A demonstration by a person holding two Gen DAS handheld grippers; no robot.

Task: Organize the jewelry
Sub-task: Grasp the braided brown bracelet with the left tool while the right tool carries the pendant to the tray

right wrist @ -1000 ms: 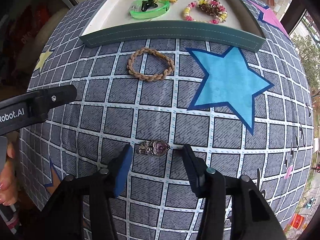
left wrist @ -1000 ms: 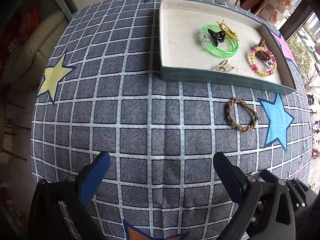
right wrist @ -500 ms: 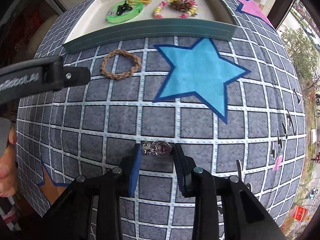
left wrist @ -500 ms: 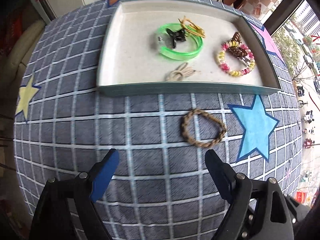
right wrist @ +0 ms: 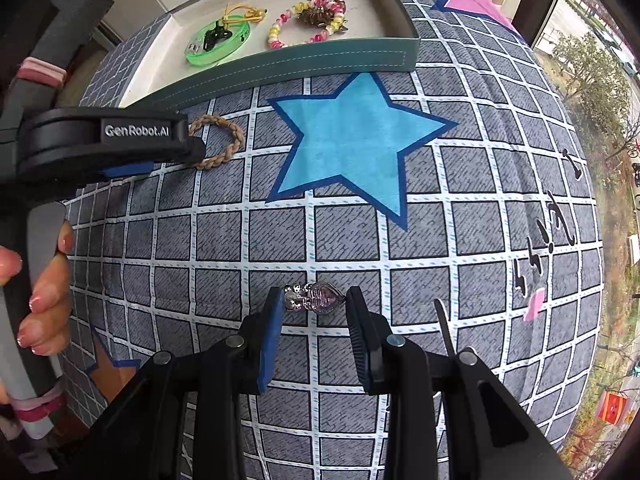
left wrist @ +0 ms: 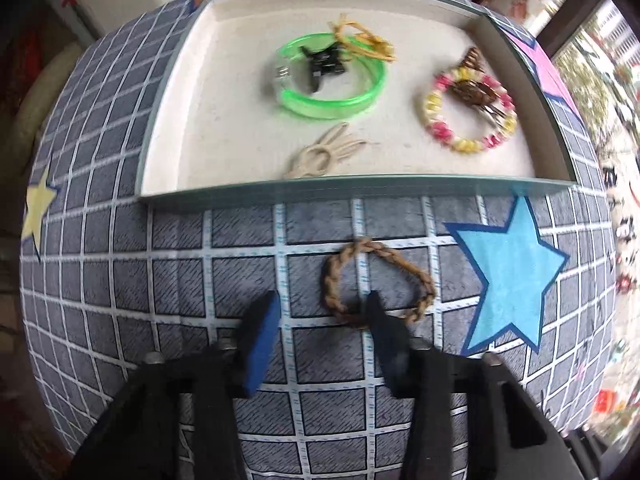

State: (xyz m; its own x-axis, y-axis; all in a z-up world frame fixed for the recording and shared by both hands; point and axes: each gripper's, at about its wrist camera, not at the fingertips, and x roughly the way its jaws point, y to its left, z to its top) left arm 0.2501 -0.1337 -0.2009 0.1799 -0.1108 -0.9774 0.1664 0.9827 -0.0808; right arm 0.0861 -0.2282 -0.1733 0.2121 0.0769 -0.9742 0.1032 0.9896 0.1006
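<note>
A brown braided bracelet (left wrist: 376,282) lies on the checked cloth in front of the tray (left wrist: 344,190). My left gripper (left wrist: 324,308) is half closed around the bracelet's near left edge; its right finger stands inside the loop. The bracelet also shows in the right wrist view (right wrist: 224,142), beside the left gripper (right wrist: 160,160). My right gripper (right wrist: 314,300) is shut on a silver heart-shaped pendant (right wrist: 314,298) with a pink stone, low over the cloth. The tray holds a green bangle (left wrist: 332,78), a pink and yellow bead bracelet (left wrist: 468,112) and a beige hair tie (left wrist: 320,156).
The tray (right wrist: 304,62) has raised teal walls and stands at the far side of the cloth. A blue star (right wrist: 352,140) is printed between the two grippers. A black clip (left wrist: 324,64) and a yellow cord (left wrist: 364,42) lie by the bangle.
My left gripper has moved forward to the braided bracelet and narrowed around its edge. My right gripper has closed onto the heart pendant.
</note>
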